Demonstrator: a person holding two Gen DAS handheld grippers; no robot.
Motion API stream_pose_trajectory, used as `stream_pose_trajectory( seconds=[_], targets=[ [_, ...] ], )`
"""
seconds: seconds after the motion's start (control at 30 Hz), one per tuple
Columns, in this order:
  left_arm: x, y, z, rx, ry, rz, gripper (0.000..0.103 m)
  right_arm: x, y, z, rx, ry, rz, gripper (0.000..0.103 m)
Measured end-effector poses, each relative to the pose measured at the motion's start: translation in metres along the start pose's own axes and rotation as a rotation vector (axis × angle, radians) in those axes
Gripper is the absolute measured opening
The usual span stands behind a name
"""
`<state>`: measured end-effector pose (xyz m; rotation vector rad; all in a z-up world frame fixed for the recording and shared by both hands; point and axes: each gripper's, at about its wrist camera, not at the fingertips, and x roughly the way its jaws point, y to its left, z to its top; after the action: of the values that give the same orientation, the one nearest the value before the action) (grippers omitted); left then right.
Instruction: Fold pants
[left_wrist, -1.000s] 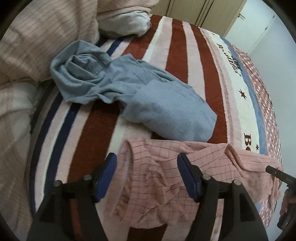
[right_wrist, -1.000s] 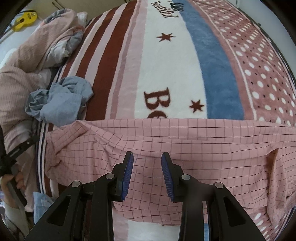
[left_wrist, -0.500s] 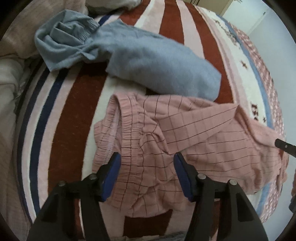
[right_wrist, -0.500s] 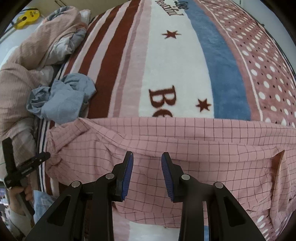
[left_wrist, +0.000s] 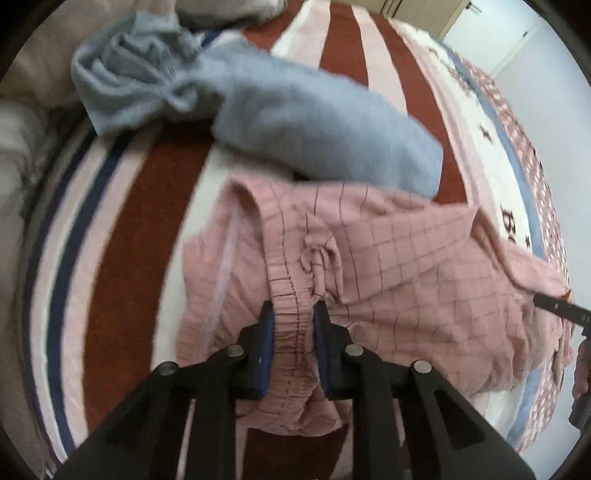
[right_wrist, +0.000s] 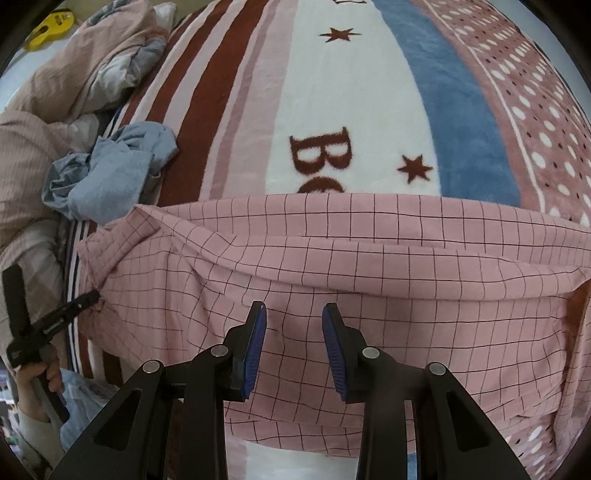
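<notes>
Pants (left_wrist: 388, 266) – pink cotton with a thin dark grid – lie spread across the near part of a striped blanket (right_wrist: 354, 110) on the bed, their length running left to right in front of the person. At the left end the elastic waistband (left_wrist: 291, 317) is bunched and puckered; toward the right the cloth is flatter, with 1 long soft ridge running across it in the right wrist view.

The step in hand looks like the opening grab before any fold is made. The left gripper (left_wrist: 293, 314) is clenched on the gathered waistband, cloth filling the narrow gap between its blue pads. The right gripper (right_wrist: 293, 314) hangs just over the middle of the fabric with its jaws parted and nothing between them; whether its tips touch the cloth cannot be told.

Next, I judge, the right gripper needs a hold of its own – probably on the leg end or a long edge – so that the 2 tools can pull the garment straight and lay 1 half over the other. The waistband's gathers should be drawn flat first, or the fold will come out lumpy.

A crumpled blue garment (left_wrist: 280, 110) lies just beyond the pants, its edge touching or slightly overlapping their far side, and could get dragged along. A rumpled pinkish quilt (right_wrist: 44, 122) is heaped at the left.
</notes>
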<state>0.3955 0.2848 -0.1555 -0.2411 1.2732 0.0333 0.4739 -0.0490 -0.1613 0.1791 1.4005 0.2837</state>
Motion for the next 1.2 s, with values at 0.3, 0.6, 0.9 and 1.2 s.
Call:
stream_pose_trajectory(
  seconds=[0.3,0.6,0.9,1.2],
  targets=[
    [-0.03,0.02,0.044,-0.081,-0.148,0.022,0.017,-0.005,0.01,0.012,-0.022,-0.019,0.013,0.028],
    [-0.024,0.016,0.035,-0.086,-0.083,0.08,0.047,-0.003,0.003,0.014,-0.037,-0.017,-0.008,0.028],
    [-0.04,-0.038,0.02,-0.056,-0.066,-0.015,0.052,-0.024,-0.038,-0.001,0.003,-0.024,-0.006,0.027],
    [0.017,-0.149,0.004,0.102,0.045,-0.17,0.052,-0.01,-0.083,-0.012,-0.005,-0.008,0.017,0.011]
  ],
)
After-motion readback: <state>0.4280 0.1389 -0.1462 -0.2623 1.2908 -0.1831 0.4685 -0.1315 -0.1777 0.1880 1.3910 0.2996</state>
